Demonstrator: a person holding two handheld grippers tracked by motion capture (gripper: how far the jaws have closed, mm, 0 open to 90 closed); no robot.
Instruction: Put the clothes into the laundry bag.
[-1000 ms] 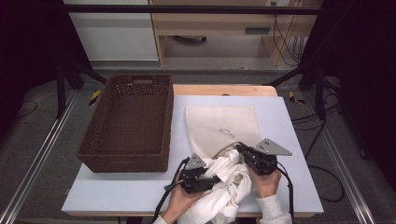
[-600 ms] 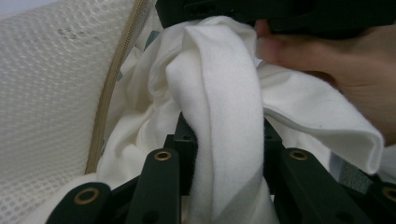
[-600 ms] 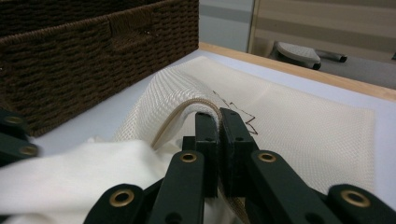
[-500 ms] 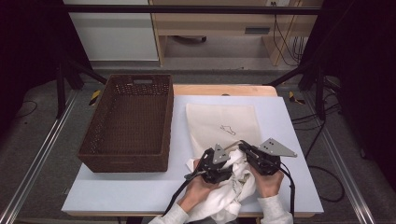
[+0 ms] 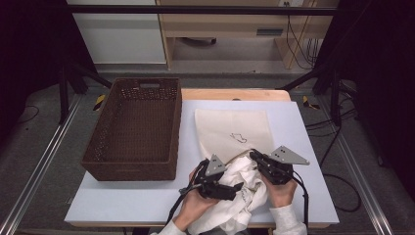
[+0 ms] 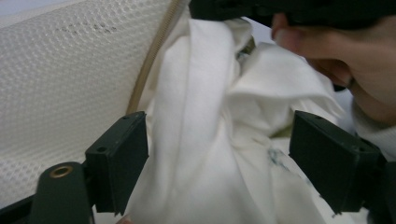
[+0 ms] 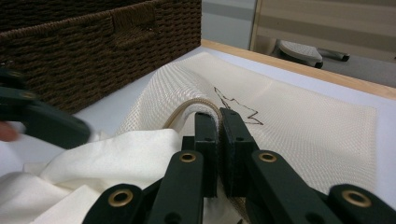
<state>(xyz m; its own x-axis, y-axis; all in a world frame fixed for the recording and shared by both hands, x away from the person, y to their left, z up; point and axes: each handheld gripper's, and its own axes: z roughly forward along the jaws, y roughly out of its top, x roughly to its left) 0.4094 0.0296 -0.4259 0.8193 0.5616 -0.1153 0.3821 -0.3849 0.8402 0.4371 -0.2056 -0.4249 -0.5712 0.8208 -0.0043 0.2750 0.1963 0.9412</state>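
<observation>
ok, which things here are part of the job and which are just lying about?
In the job:
- white cloth, between the open left gripper, whose jaws have just been opening
- mesh bag, its edge pinched by the right gripper

Lying about:
- basket, left on the table
- cables on the floor behind
</observation>
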